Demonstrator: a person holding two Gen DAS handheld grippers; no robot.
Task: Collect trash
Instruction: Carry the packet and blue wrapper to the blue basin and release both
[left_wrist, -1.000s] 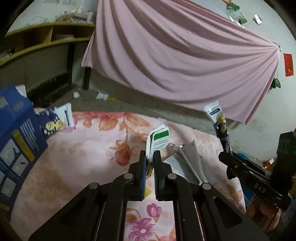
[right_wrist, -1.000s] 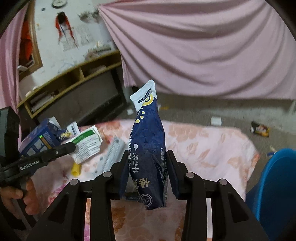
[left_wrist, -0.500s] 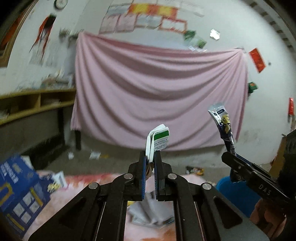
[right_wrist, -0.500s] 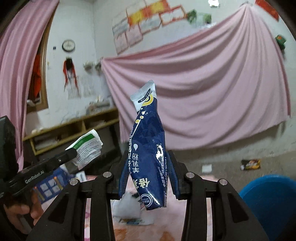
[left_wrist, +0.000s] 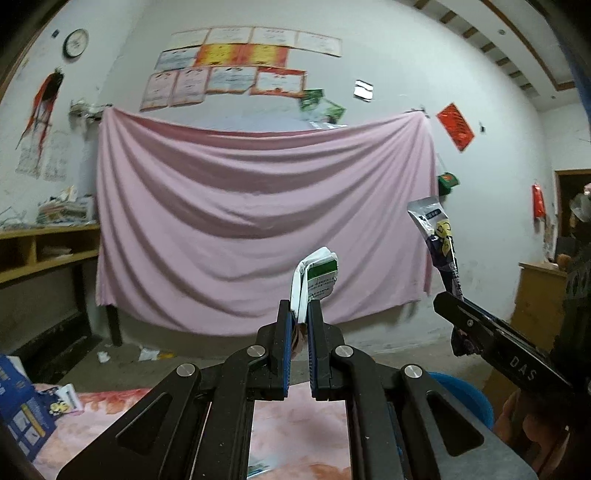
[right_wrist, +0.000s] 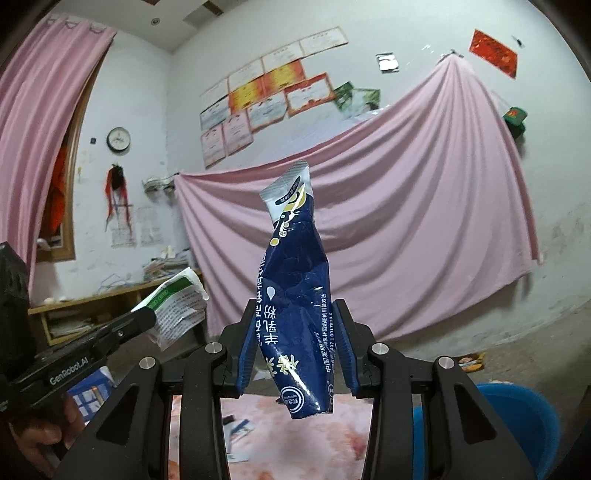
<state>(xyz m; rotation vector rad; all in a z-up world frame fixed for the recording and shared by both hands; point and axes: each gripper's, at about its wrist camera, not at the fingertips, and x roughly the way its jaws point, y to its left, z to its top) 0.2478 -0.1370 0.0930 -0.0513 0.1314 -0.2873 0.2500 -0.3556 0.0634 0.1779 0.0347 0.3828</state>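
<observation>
The left gripper (left_wrist: 299, 321) is clenched on a folded white paper with a green stripe (left_wrist: 318, 275), which sticks up from the fingertips toward 12 o'clock. The right gripper (right_wrist: 295, 347) is clamped on a crumpled dark blue packet (right_wrist: 295, 295), standing upright between its pads with the silver end at 12 o'clock and the bottom edge hanging below the fingers. Both pieces of trash are up in the air, above a bed with a pink flowered cover (right_wrist: 306, 428).

A blue bin (right_wrist: 517, 421) shows at about 4 o'clock in the right wrist view and at 4 o'clock, low, in the left one (left_wrist: 469, 398), behind the right gripper's arm. More litter lies on the cover at 6 o'clock and on the floor.

Risks, as I judge them: the paper is held only by its lower edge, so a quick swing could pull it loose short of the bin. The packet is slick and crinkled; it could slide down through the pads. The two grippers are close together, so crossing toward the bin could knock one against the other.
</observation>
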